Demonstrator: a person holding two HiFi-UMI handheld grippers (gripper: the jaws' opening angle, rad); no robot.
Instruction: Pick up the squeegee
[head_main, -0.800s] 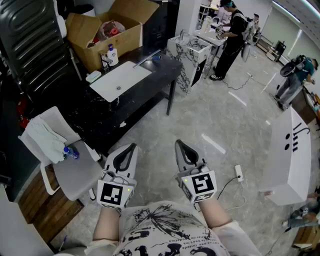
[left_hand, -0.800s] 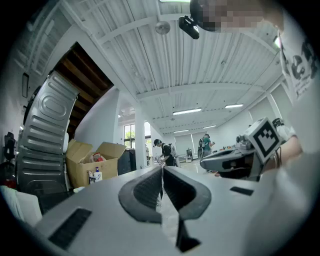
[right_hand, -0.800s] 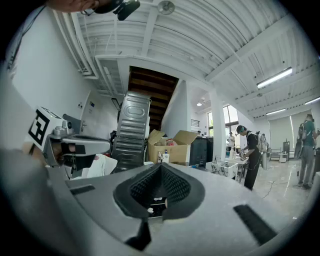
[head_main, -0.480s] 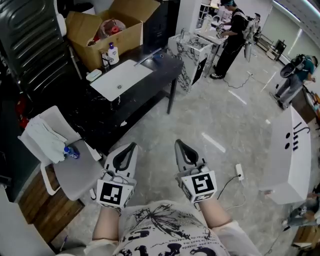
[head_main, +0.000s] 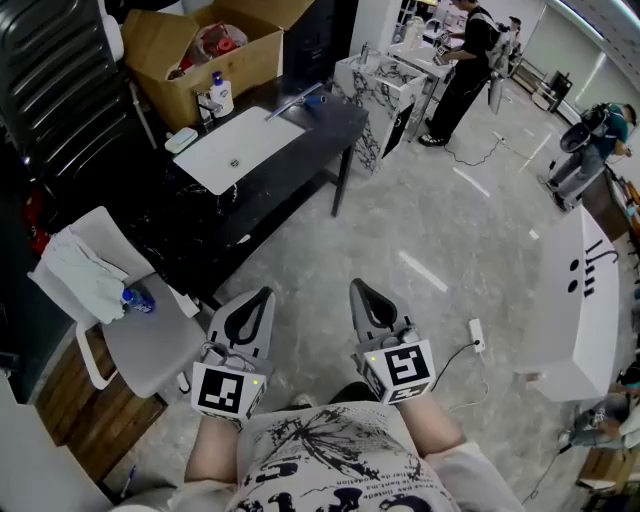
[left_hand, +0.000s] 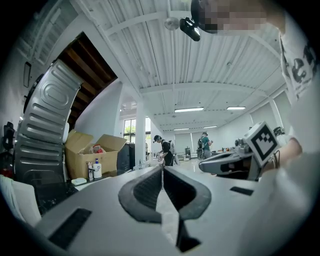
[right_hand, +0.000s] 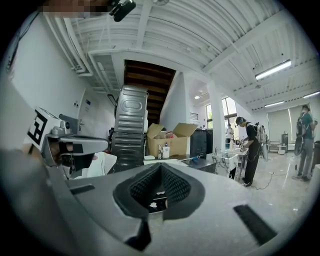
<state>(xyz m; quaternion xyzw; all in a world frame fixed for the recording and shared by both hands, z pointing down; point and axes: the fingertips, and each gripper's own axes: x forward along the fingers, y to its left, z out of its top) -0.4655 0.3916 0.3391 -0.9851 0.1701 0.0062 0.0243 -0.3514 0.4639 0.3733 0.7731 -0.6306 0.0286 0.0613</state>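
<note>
Meeting tip to tip, the fingers of the left gripper are closed on themselves, and its own view shows only a thin seam between the ribbed pads. The right gripper is shut the same way, its dark pads pressed together with nothing held.

In the head view the left gripper and right gripper sit side by side, roughly level, just ahead of the person's printed shirt. Both are over the pale floor, with their tips pointing away from the body.

The squeegee lies well apart from both, on the black bench near its far right corner. It is a thin bar with a blue end, just past the white basin. The right gripper view shows it as a small blue-tipped bar at that end of the bench.

A white bottle stands by the basin's far edge, in front of an open cardboard box. Beside the bench's near left end is a white chair carrying a pale cloth.
</note>
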